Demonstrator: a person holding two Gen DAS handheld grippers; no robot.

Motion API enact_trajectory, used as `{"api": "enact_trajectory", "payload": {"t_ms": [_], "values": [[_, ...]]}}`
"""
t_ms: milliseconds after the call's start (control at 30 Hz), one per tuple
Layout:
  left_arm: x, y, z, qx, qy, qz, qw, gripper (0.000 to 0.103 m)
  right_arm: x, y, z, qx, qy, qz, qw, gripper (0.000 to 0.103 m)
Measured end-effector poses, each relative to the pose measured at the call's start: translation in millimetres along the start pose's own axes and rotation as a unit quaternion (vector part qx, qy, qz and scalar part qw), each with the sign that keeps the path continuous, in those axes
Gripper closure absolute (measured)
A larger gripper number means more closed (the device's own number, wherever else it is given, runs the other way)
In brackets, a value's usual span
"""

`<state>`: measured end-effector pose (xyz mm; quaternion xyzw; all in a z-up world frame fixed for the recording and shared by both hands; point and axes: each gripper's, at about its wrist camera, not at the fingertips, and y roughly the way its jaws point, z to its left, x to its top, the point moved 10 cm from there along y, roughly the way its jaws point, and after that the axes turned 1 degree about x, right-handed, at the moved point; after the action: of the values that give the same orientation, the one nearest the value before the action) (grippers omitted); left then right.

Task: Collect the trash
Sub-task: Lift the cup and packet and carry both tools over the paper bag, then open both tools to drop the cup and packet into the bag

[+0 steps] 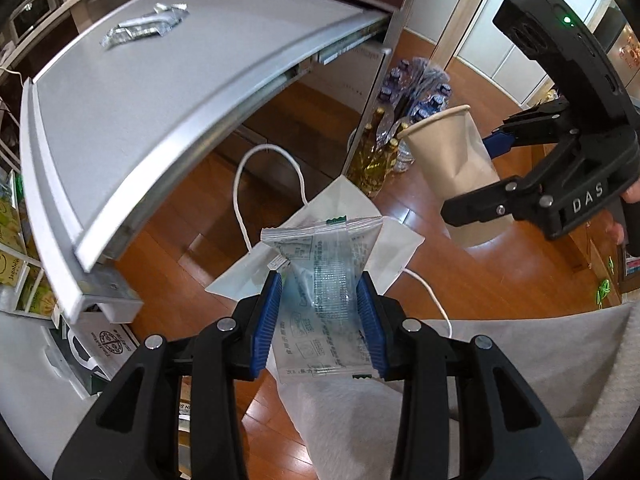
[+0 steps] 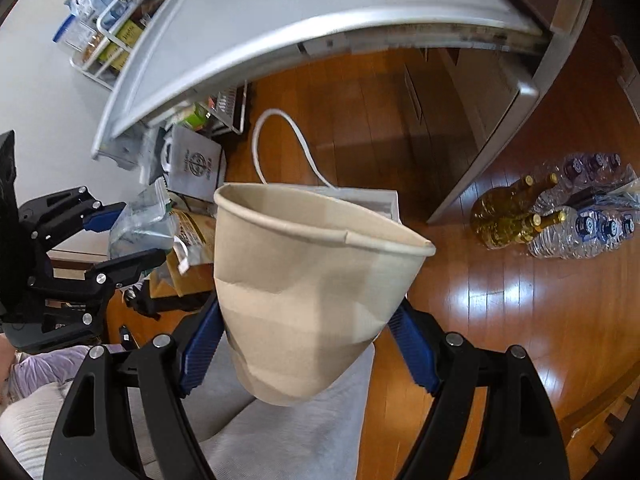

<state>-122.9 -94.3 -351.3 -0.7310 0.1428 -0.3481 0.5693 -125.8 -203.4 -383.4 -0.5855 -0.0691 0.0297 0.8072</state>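
Trash rides in both claws above the white paper bag (image 1: 360, 216): left gripper (image 1: 320, 320) clamps a thin, slippery plastic sachet (image 1: 324, 272) mid-body; right gripper (image 2: 308, 344) squeezes a light, already-creased paper cup (image 2: 312, 280) near its base; both likely crush easily.

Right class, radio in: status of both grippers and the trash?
Left gripper shut on clear wrapper. Right gripper shut on paper cup. Silver wrapper remains on table.

Beige paper cup (image 2: 316, 280), clear printed packet (image 1: 324, 296), blue-padded black tools
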Motion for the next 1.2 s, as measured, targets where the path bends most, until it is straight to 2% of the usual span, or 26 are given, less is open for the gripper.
{"api": "enact_trajectory", "payload": {"t_ms": [333,833,867,933,1067,1200], "values": [[-8.5,32.3,11.6,0.015,-0.030,0.030,0.9990,0.063,-6.6,34.0,-9.9,-0.008,0.020,0.027,0.999,0.026],[-7.4,64.4,8.3,0.019,-0.037,0.061,0.9972,0.063,-1.6,66.1,-17.4,-0.010,0.031,0.055,0.998,0.026],[-7.2,66.6,8.4,0.018,-0.036,0.066,0.9970,0.061,-1.9,68.1,-17.0,-0.009,0.030,0.060,0.998,0.026],[-8.9,67.3,9.3,0.020,-0.034,0.073,0.9966,0.041,-1.9,69.2,-17.6,-0.015,0.031,0.063,0.997,0.026],[-8.5,64.1,14.9,0.027,-0.039,0.071,0.9963,0.030,0.6,65.5,-22.3,-0.016,0.043,0.057,0.997,0.014],[-10.2,56.1,23.7,0.030,-0.047,0.070,0.9960,0.029,3.7,59.5,-25.1,-0.023,0.043,0.055,0.997,0.014]]}}
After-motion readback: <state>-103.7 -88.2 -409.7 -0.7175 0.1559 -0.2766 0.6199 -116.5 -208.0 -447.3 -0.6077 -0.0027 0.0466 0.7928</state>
